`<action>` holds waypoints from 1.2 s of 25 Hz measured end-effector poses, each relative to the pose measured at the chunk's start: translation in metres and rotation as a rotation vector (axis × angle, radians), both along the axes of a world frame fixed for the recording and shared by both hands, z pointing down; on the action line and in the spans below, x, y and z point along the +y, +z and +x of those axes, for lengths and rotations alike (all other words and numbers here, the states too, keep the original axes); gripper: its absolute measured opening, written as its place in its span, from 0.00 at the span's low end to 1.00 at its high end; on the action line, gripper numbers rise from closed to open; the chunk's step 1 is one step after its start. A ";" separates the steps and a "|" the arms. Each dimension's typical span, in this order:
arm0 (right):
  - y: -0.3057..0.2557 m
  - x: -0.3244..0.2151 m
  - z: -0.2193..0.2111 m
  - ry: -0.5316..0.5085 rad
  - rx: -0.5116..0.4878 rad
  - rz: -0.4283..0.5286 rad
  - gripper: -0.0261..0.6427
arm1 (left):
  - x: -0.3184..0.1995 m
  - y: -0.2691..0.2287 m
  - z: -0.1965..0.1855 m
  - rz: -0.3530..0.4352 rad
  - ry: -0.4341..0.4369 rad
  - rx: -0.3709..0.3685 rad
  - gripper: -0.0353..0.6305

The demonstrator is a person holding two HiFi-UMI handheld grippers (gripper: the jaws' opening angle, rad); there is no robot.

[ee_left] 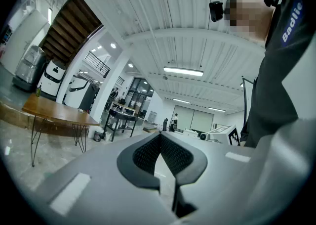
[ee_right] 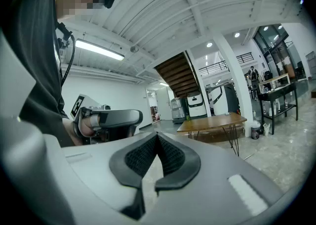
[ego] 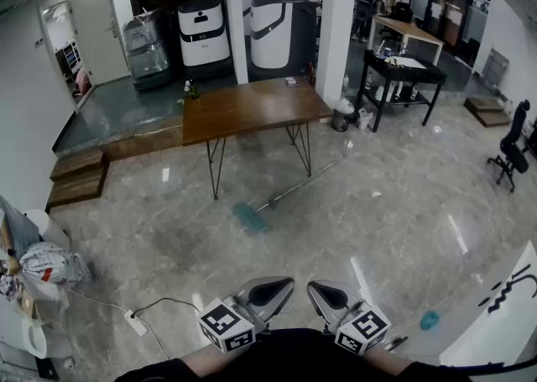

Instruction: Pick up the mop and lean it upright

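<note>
The mop lies flat on the marble floor, its teal head nearest me and its thin handle running away to the right, under the wooden table. Both grippers are held close to my body, well short of the mop. My left gripper is shut with nothing in it; its pads meet at the tip in the left gripper view. My right gripper is shut and empty too, its pads touching. In the right gripper view the mop handle shows faintly on the floor under the table.
A white power strip and its cable lie on the floor at my left. Bags sit at the far left, wooden steps behind them. A black table, an office chair, a white board and a small teal item are to the right.
</note>
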State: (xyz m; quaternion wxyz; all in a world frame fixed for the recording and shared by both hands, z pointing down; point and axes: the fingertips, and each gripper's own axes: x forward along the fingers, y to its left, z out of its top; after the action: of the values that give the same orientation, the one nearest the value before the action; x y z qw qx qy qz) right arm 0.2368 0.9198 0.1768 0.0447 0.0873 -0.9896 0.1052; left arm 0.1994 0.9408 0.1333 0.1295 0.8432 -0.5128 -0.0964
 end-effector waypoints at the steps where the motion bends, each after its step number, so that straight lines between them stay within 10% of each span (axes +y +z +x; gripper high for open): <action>1: -0.001 0.000 -0.001 0.001 0.000 -0.002 0.04 | -0.001 0.000 0.000 0.000 0.001 -0.001 0.08; 30: 0.022 -0.040 0.080 0.047 -0.043 -0.113 0.05 | -0.038 0.018 0.073 -0.072 0.000 -0.025 0.08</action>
State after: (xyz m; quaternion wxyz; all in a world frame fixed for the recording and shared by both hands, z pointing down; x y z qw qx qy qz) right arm 0.3170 0.8795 0.1985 0.0258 0.1057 -0.9804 0.1639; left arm 0.2729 0.9024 0.1514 0.1532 0.8393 -0.5173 -0.0672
